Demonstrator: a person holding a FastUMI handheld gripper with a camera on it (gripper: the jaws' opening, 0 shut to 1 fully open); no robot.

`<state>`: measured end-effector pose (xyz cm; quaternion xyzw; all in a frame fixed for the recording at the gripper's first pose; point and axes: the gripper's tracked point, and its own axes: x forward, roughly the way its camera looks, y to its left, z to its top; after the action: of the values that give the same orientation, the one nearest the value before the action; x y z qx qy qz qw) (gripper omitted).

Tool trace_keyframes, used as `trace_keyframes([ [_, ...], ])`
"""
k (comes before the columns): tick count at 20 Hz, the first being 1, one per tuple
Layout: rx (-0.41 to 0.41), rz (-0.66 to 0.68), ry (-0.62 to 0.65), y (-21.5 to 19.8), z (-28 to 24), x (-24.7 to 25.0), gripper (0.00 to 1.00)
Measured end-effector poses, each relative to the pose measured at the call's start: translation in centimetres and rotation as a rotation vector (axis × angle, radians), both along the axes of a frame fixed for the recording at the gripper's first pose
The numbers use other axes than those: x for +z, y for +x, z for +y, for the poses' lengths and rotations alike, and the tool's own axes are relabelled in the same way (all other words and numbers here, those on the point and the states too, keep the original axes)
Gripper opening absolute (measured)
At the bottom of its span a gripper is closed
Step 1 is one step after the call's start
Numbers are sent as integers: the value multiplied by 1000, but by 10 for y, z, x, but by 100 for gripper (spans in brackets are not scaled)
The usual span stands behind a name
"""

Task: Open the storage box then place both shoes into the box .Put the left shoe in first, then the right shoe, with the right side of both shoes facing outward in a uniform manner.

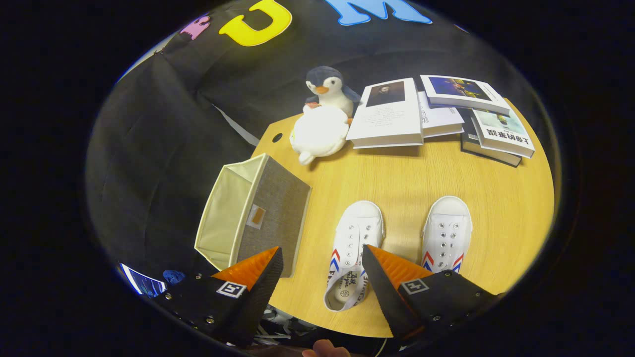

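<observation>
pale wood grain runs across the tabletop (pixel 412 183) where we see everything laid out. our tool (pixel 322 263) hangs above the near edge with its two fingers spread wide and nothing between them but air; the left finger (pixel 253 277) overlaps the near corner of the storage box (pixel 270 213), the right finger (pixel 392 277) sits between the two shoes. the box is grey fabric outside with a cream lining, its open mouth turned away from the shoes toward the dark cloth, and it stands at the tabletop's left edge. the left shoe (pixel 354 243) is white with red and blue chevrons on its side, toe pointing away from us, just ahead of the gap between the fingers. the right shoe (pixel 446 230) lies beside it, parallel, toe also pointing away, a little apart. beyond the box a plush penguin (pixel 327 89) sits behind a white plush toy (pixel 320 131), touching it. to their right several books (pixel 446 116) lie overlapping. a fingertip (pixel 325 351) shows below the tool.
</observation>
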<state>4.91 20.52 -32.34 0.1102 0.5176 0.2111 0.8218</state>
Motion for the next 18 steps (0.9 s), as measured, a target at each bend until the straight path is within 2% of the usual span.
trace_keyframes([
  [7, -3, 184, -97, -23, -17, -64, 97],
  [14, 57, 254, -259, -26, -29, -106, 95],
  [15, 71, 250, -304, -25, -33, -112, 89],
  [18, 123, 248, -394, -22, -36, -130, 84],
])
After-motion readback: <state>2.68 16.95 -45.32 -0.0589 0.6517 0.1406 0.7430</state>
